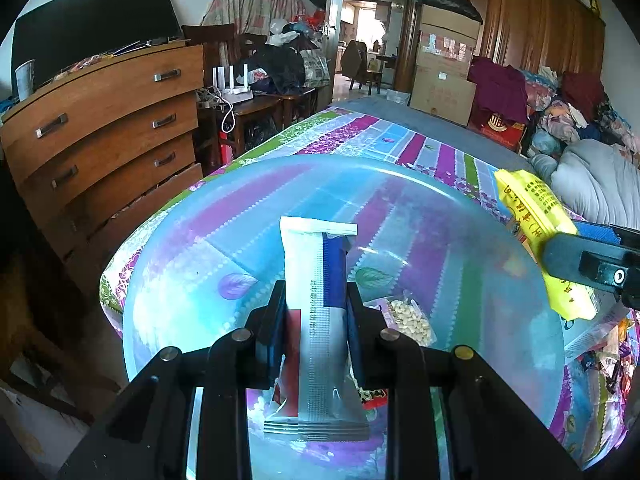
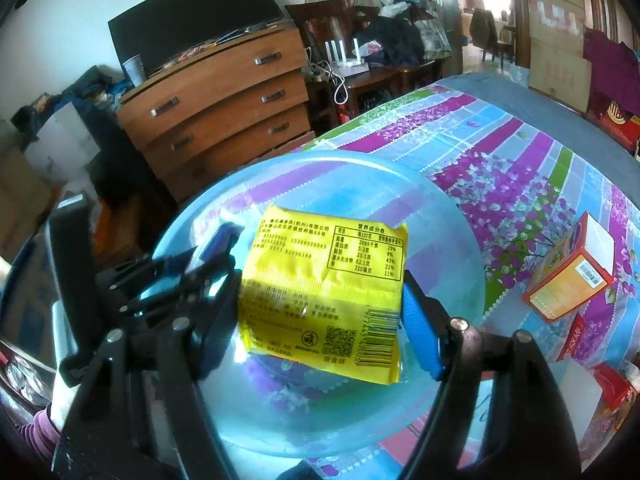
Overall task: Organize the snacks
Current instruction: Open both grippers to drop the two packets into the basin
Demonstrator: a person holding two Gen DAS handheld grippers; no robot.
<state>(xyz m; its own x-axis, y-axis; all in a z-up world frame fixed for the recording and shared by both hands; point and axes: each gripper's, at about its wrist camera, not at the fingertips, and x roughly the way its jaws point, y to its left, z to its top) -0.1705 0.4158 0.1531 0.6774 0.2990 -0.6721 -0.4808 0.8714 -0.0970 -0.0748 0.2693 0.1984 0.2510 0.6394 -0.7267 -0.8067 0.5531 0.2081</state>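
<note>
Left tool [image 1: 316,304] is clamped on a long white snack bar wrapper [image 1: 316,320] with a blue band up one side and a red patch low on the other; its crimped ends stick out above and below the blue-padded fingers [image 1: 354,340]. The bar hangs upright over a translucent blue plastic bowl [image 1: 160,320], which sits near the front-left corner of the bed on a flowered, striped cloth [image 1: 400,136] in purple, green and pale blue. A small clear packet of pale nuts [image 1: 412,316] lies in the bowl to the right of the bar.

Right tool [image 2: 322,300] grips a yellow snack packet [image 2: 324,280], flat and roughly square, its back printed with a nutrition table, a QR code and a barcode. It is held above the bowl [image 2: 460,240], near its right rim in the left view. An orange carton [image 2: 568,280] with a red edge lies on the cloth to the right, apart from the bowl, and more red packaging [image 2: 612,384] lies nearer the bed's right front.
</note>
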